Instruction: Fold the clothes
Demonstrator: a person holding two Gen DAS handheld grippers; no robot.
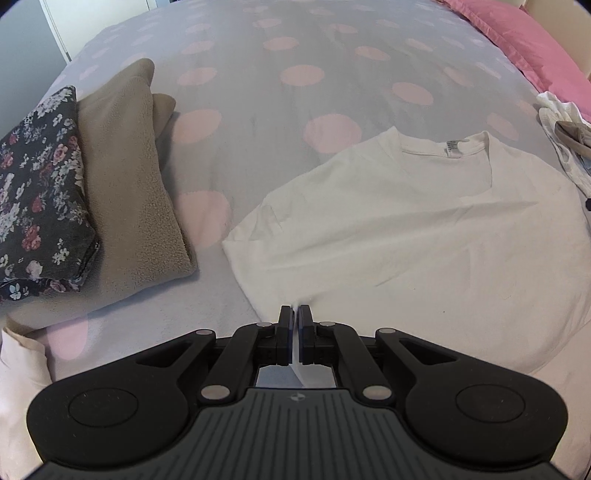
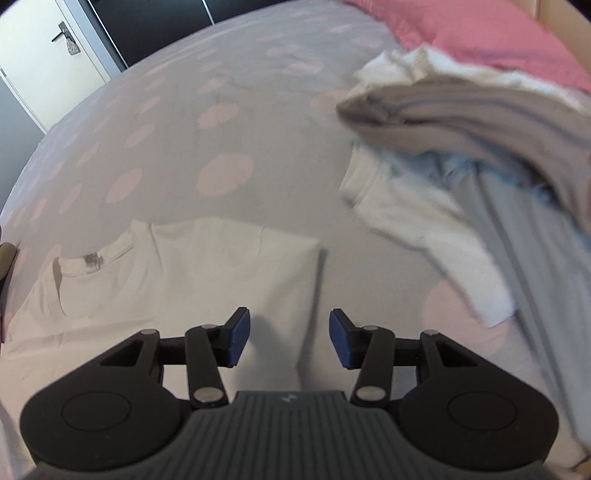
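The white T-shirt (image 1: 424,229) lies spread on the bed (image 1: 258,92), collar away from the cameras, its cover grey with pink dots. The left gripper (image 1: 295,314) has its jaws pressed together, pinching a fold of the shirt's near edge at its lower left; a sliver of white cloth shows between the pads. The right gripper (image 2: 288,336) hangs over the shirt's right side with its jaws spread and nothing between them; the shirt's folded right edge runs just below the gap. To the left of the shirt, well apart, lie a folded tan fleece (image 1: 133,177) and, touching it on its far side, a folded dark floral garment (image 1: 40,192). To the right sits a loose heap of clothes (image 2: 480,177) in white, grey and light blue, near a pink pillow (image 2: 480,33).
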